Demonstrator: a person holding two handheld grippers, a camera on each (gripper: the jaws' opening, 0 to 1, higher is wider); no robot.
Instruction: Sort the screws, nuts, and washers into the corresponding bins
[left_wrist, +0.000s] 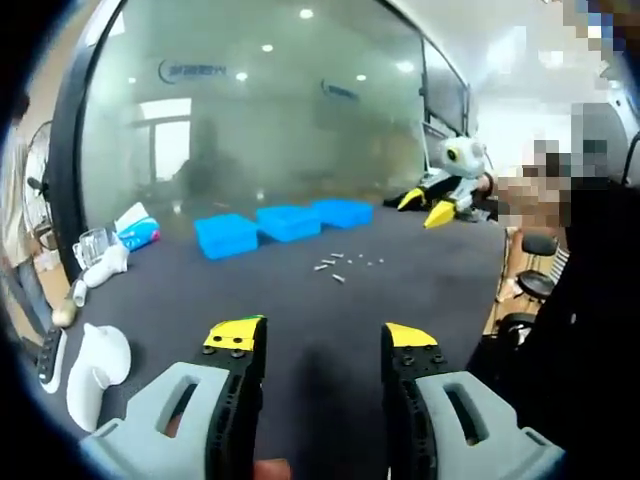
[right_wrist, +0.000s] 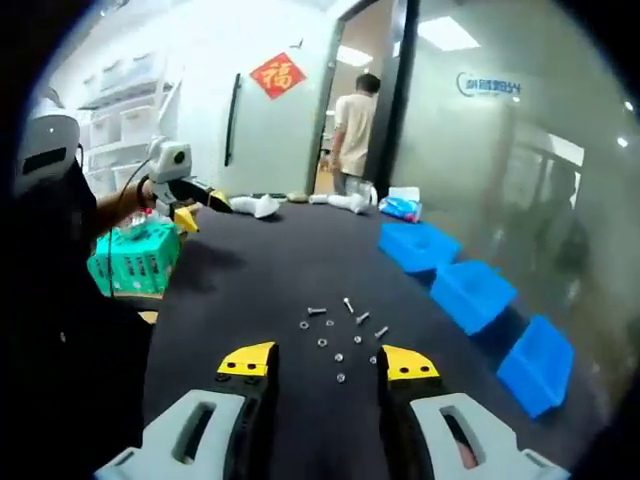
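left gripper view: the left tool (left_wrist: 323, 345) hangs open and empty over the dark counter (left_wrist: 200, 300), well short of the parts (left_wrist: 345, 264) scattered near three blue bins (left_wrist: 285, 222); from here screws, nuts and washers blur together, so a wrong-bin drop is likely. right gripper view: the right tool (right_wrist: 327, 362), open and empty, sits just before the parts (right_wrist: 340, 335); tiny washers may slip the jaws. bin insides stay hidden.

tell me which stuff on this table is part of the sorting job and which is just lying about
Job: loose screws, nuts and washers; three blue bins; left gripper; right gripper.

Lying about: white handheld controllers; wipes packet; green crate.
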